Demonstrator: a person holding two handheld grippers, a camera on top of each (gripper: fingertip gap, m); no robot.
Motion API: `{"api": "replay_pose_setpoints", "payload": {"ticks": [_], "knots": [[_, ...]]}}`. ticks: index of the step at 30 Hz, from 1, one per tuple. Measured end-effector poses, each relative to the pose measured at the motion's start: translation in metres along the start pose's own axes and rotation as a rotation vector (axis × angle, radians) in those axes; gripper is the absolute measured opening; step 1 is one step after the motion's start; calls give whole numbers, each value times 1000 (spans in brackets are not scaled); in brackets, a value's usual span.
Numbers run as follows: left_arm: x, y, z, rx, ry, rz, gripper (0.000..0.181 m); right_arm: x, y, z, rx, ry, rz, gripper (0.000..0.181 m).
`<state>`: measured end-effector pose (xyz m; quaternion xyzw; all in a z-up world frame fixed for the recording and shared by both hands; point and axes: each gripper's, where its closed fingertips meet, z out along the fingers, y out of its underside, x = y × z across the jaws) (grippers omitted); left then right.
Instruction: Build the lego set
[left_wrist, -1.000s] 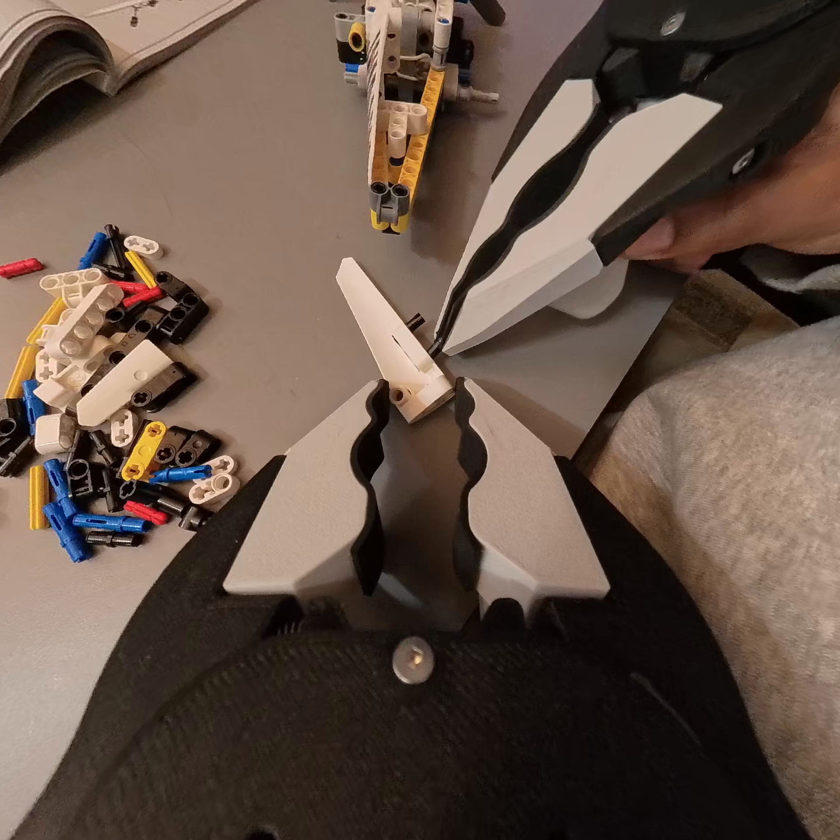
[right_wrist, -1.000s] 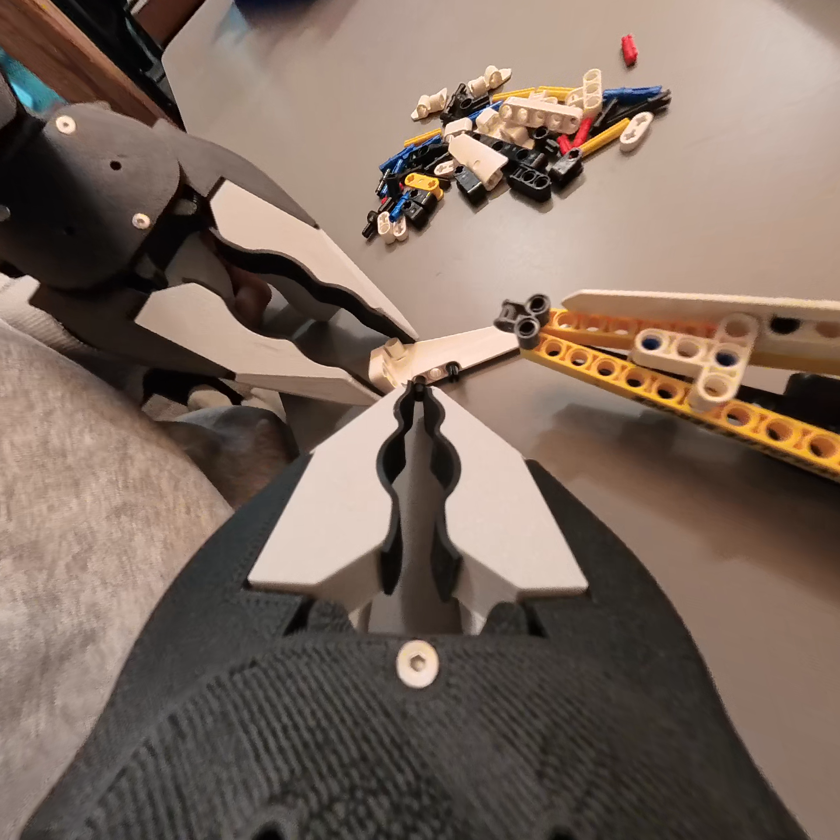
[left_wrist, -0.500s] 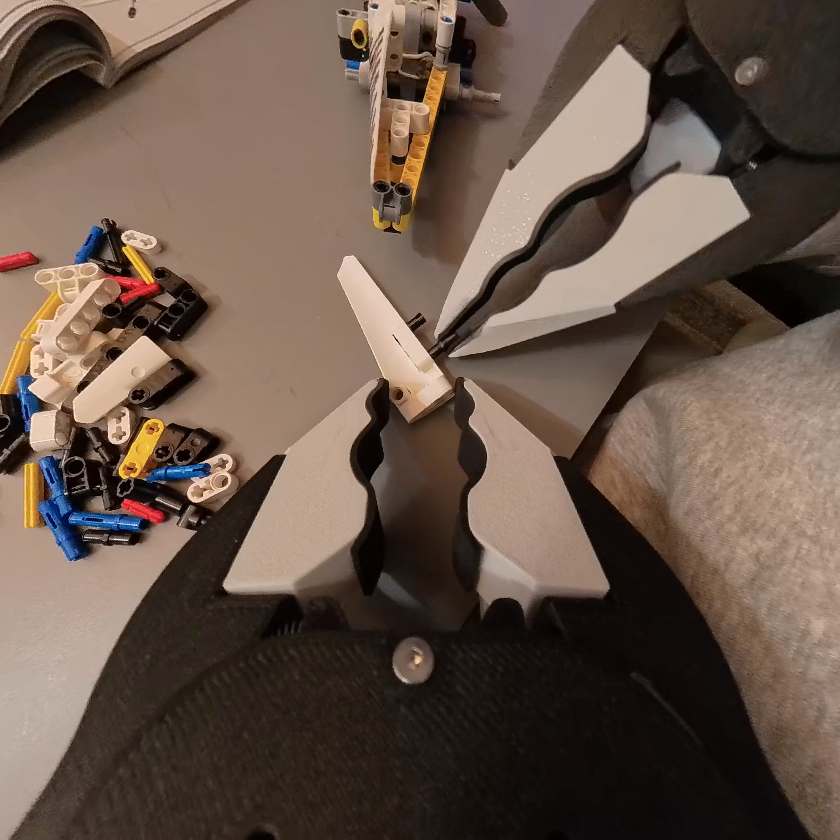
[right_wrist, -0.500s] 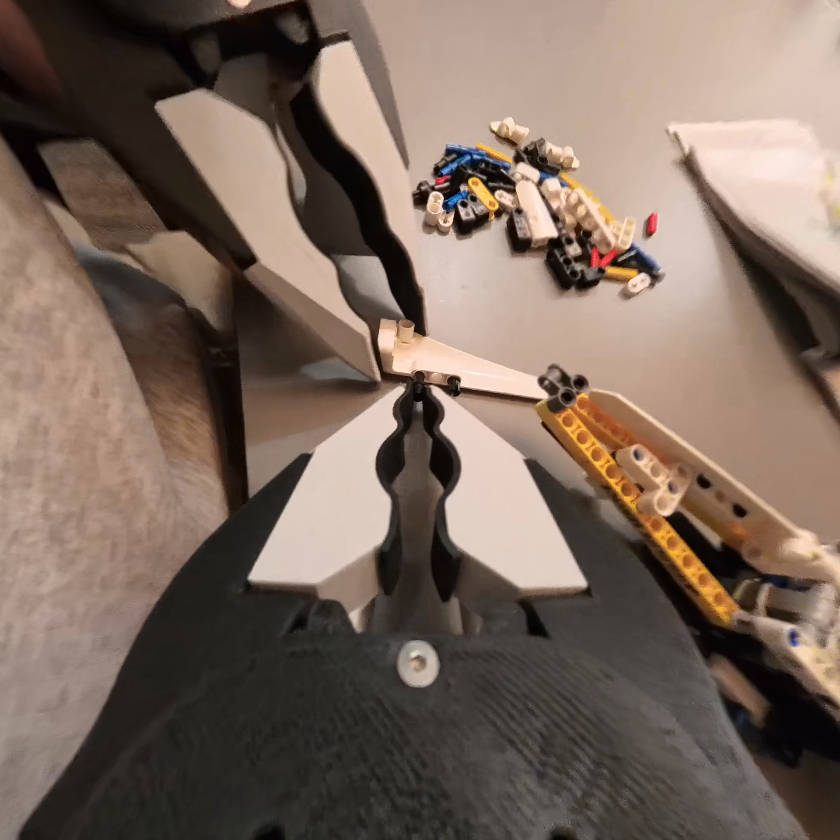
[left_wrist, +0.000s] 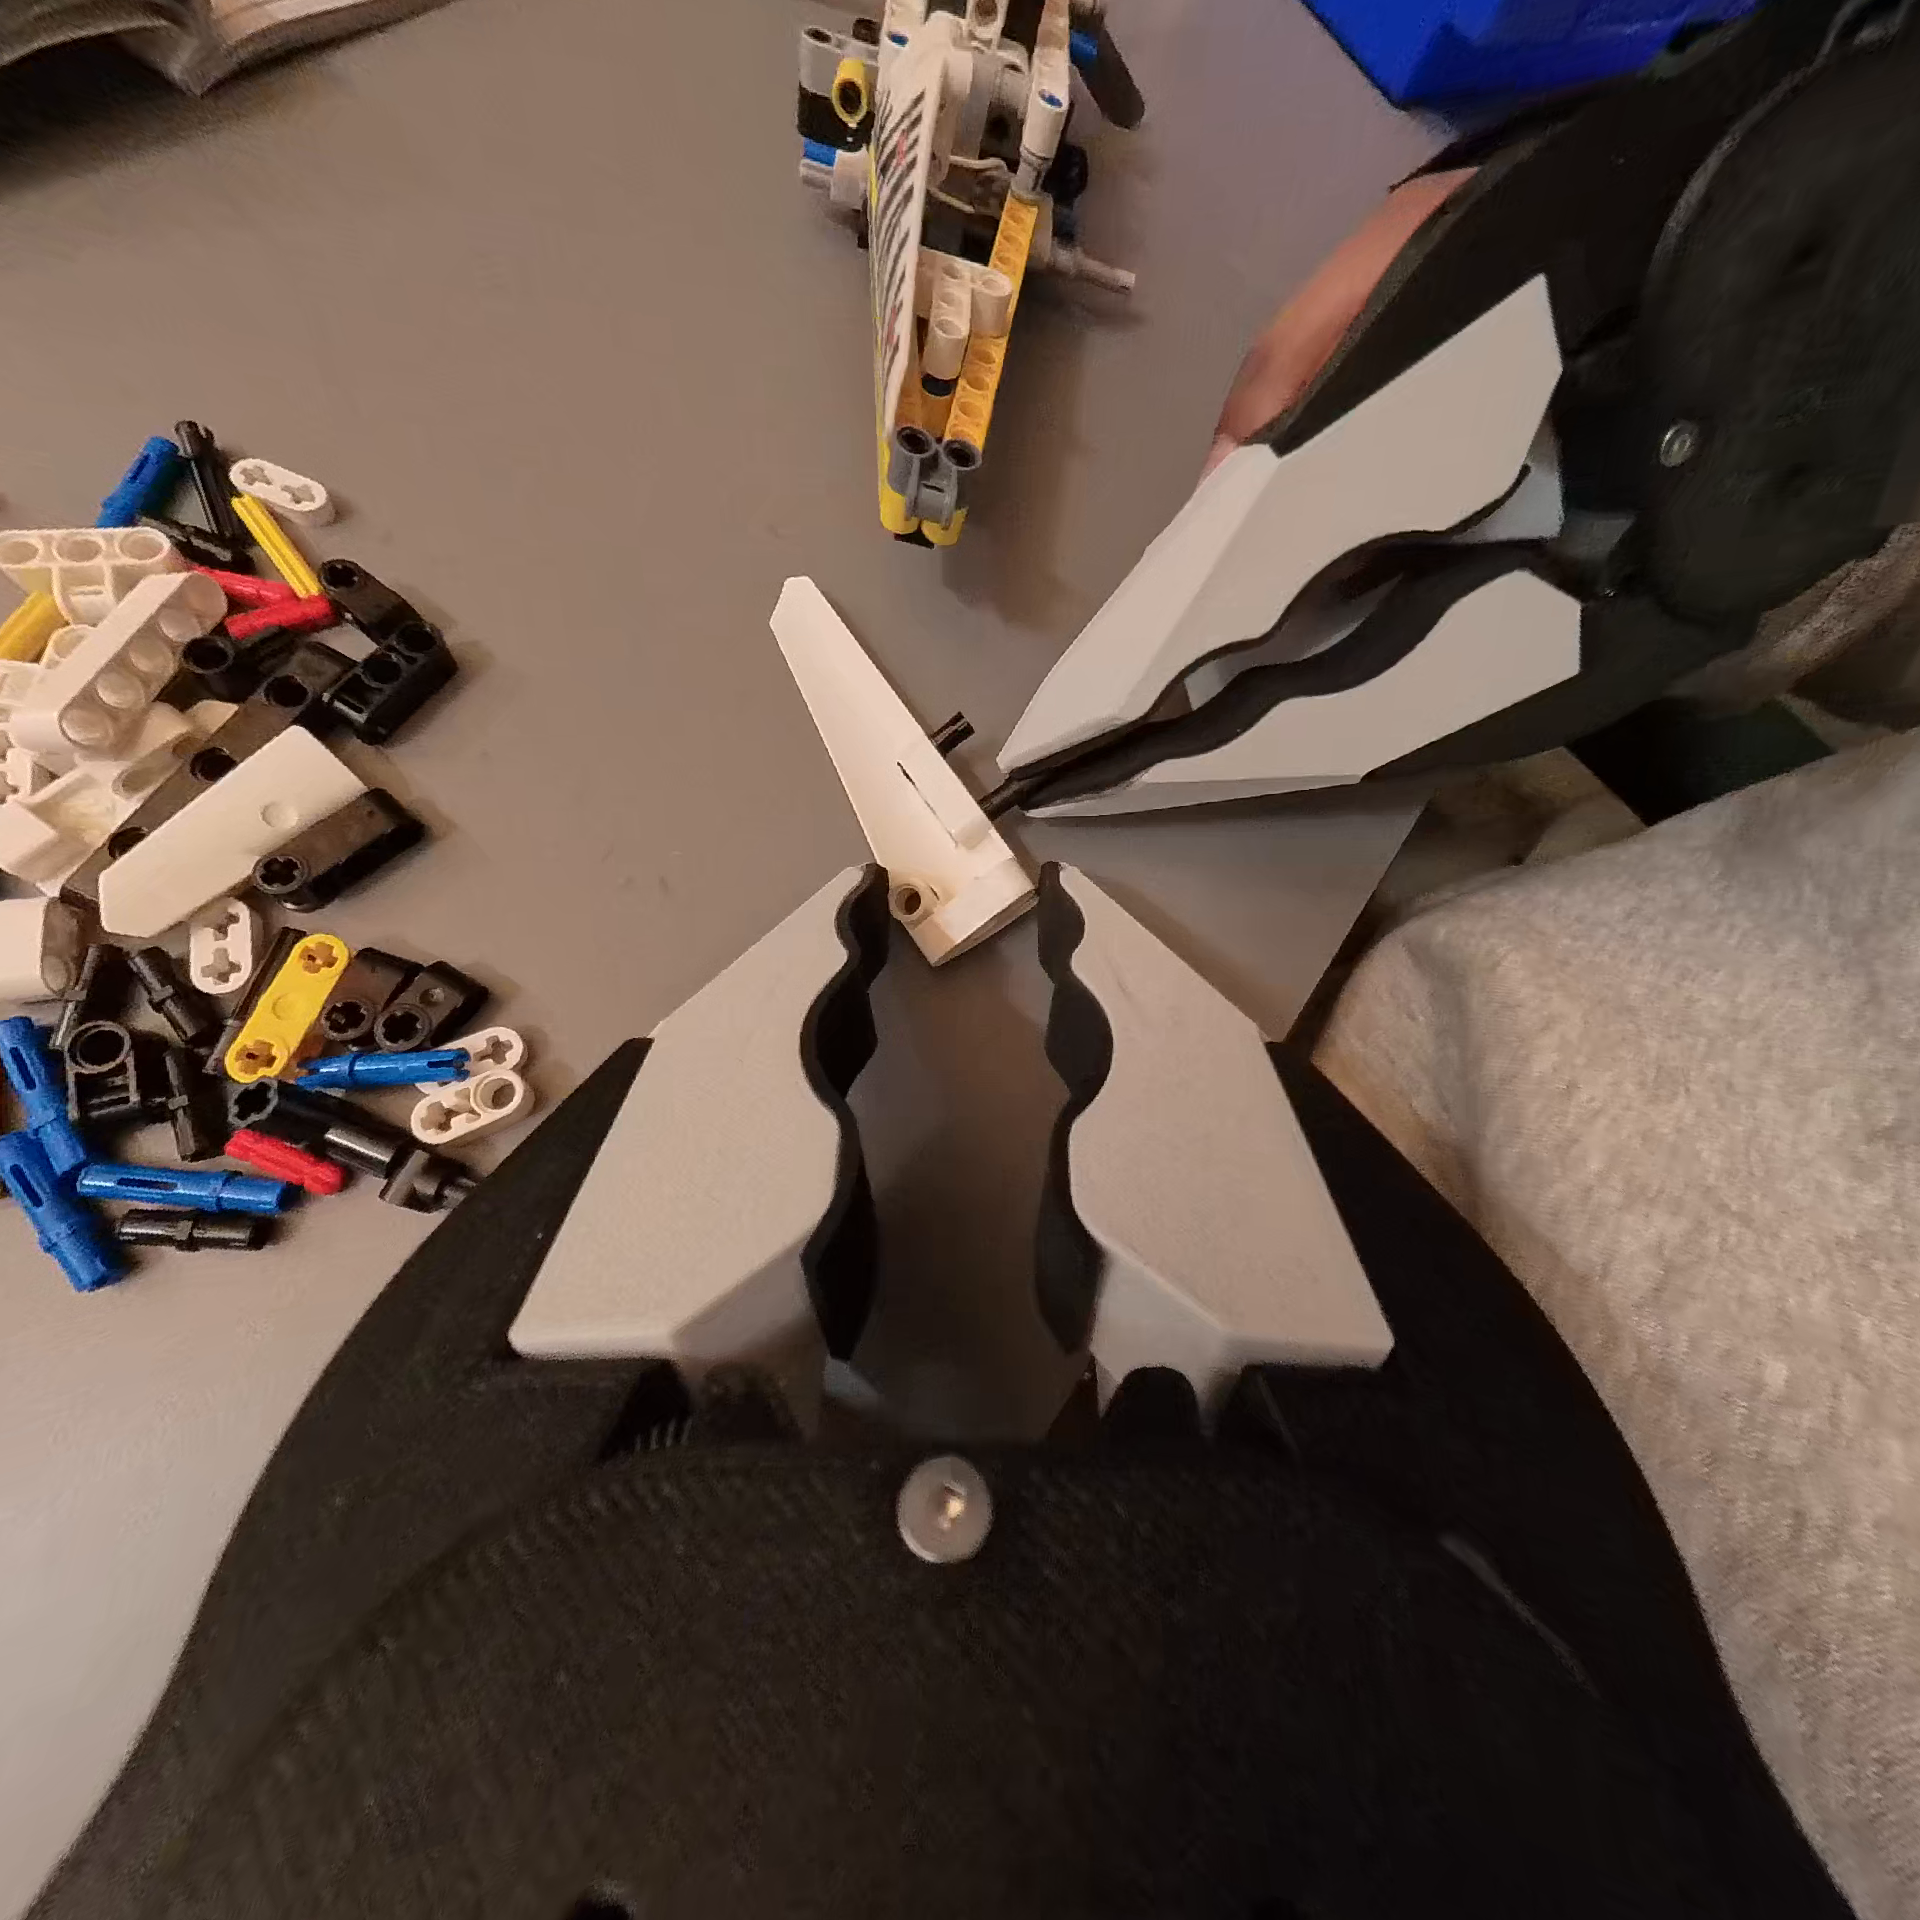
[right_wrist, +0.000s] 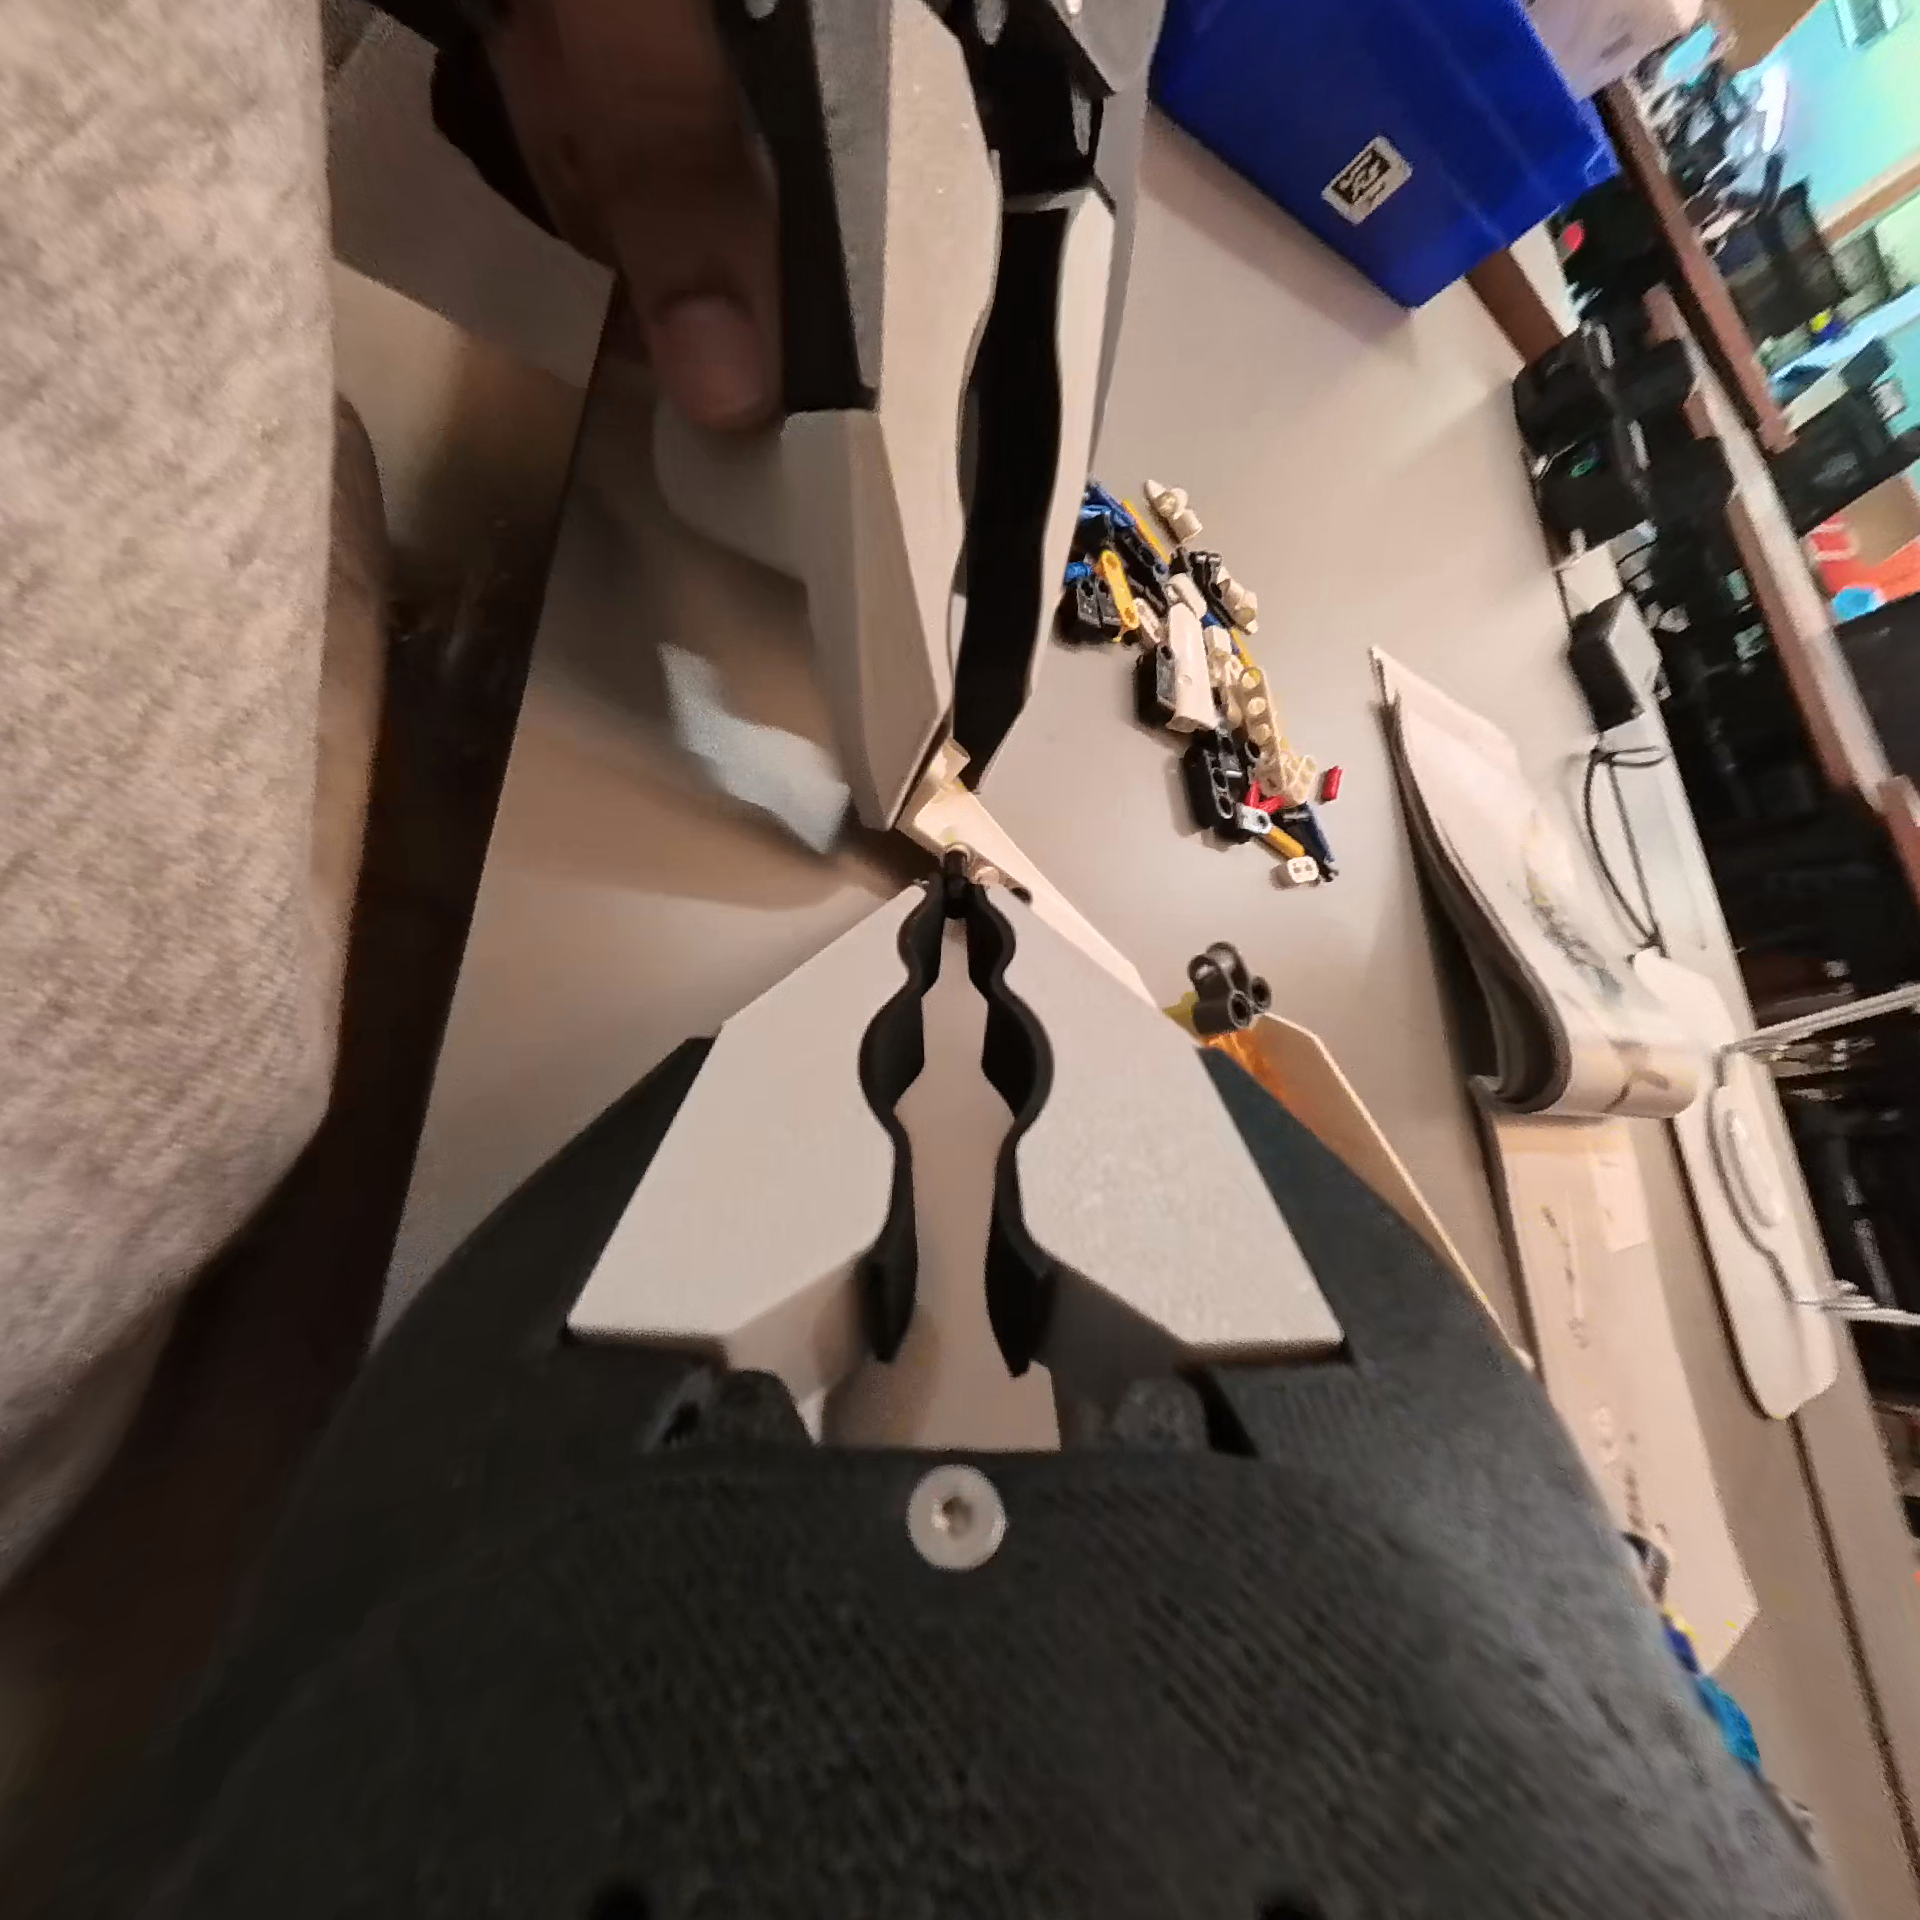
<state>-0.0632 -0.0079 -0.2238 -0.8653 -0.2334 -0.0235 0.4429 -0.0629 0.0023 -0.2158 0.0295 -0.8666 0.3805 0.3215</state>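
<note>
Since a moment ago we have rolled our right gripper (left_wrist: 1023, 795), pinched on a small black pin (left_wrist: 1000, 798), beside the white tapered panel (left_wrist: 894, 769) at frame centre clamped by our left gripper (left_wrist: 961, 914); next, press it in squarely.

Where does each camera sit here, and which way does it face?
Left wrist view: on the left tongs, facing down and forward over the table at the white panel, loose parts and model; a grey sleeve shows.
Right wrist view: on the right tongs, rolled sideways, facing the black pin at the panel; a thumb shows.
Shared: panel, pin, parts pile, model, both tongs.
</note>
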Motion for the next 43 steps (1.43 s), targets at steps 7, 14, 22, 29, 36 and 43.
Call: {"api": "replay_pose_setpoints", "payload": {"ticks": [7,14,22,29,36,43], "knots": [[1,-1,1,1,14,-4,30,3,-1,-2,3,22,10,2],[2,-1,1,2,10,7,30,5,-1,-5,9,15,47,2],[1,0,2,-5,-23,47,30,1,-1,-4,-3,-53,127,2],[2,2,3,-19,-65,112,30,-1,1,-2,-24,-93,169,3],[1,3,3,-29,-61,108,30,-2,2,-1,-29,-142,224,3],[0,3,3,-23,-76,114,31,-1,3,0,-55,-189,405,3]]}}
